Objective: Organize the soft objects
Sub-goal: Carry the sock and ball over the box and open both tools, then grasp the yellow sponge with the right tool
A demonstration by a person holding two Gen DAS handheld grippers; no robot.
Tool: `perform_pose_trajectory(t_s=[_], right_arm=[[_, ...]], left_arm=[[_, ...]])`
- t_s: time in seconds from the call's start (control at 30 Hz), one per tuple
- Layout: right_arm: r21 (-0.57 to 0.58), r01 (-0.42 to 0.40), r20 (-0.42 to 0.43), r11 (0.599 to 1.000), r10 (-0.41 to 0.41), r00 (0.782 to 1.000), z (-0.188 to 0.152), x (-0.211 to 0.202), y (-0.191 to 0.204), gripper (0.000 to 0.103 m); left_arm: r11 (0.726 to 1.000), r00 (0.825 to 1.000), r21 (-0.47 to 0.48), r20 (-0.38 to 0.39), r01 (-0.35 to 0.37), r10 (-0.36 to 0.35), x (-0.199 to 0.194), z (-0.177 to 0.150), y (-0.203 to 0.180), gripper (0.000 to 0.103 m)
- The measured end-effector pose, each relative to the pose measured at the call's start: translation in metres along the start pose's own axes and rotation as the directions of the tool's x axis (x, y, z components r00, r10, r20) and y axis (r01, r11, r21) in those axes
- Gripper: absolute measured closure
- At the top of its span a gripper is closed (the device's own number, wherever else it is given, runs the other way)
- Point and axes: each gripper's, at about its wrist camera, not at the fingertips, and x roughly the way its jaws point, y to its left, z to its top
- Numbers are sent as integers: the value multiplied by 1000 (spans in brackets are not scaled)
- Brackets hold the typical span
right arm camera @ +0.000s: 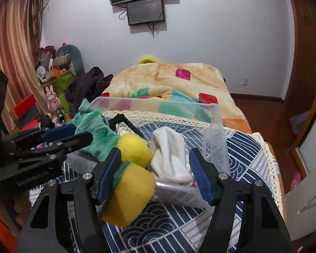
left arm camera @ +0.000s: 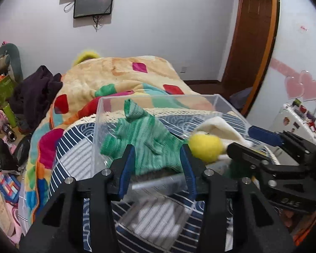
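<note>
A clear plastic box [left arm camera: 158,100] [right arm camera: 216,126] stands on the bed. In it lie a green striped knitted cloth [left arm camera: 145,139] [right arm camera: 94,126], a yellow fuzzy ball [left arm camera: 204,147] [right arm camera: 133,149] and a white cloth [left arm camera: 217,128] [right arm camera: 170,154]. My left gripper [left arm camera: 159,168] is open, its blue pads either side of the green cloth at the box's near wall. My right gripper [right arm camera: 155,172] is open over the box's near edge. A yellow sponge with a green layer [right arm camera: 130,194] hangs against its left pad, blurred. The right gripper shows in the left view [left arm camera: 261,145].
The bed carries a navy and white patterned cover [right arm camera: 242,154] with a lace edge and a colourful blanket [left arm camera: 124,73] behind. Dark clothes [left arm camera: 35,92] and toy clutter [left arm camera: 4,97] lie left. A door [left arm camera: 252,31] and a white cabinet [right arm camera: 305,200] stand right.
</note>
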Motion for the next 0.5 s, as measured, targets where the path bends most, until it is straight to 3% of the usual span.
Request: perform_pose_trajectory(t_s=[0.3,0.5], right_arm=[[-45,53,7,998,-53,999,-21,-13,6,41],[-6,-29,-5,1000,29,1000,-36,-29,1,41]], left_arm=[[999,1000,34,8,27,-28,-27,-22,-9,55],[998,1000,53,-5,27,-27,-36,-41,-13,49]])
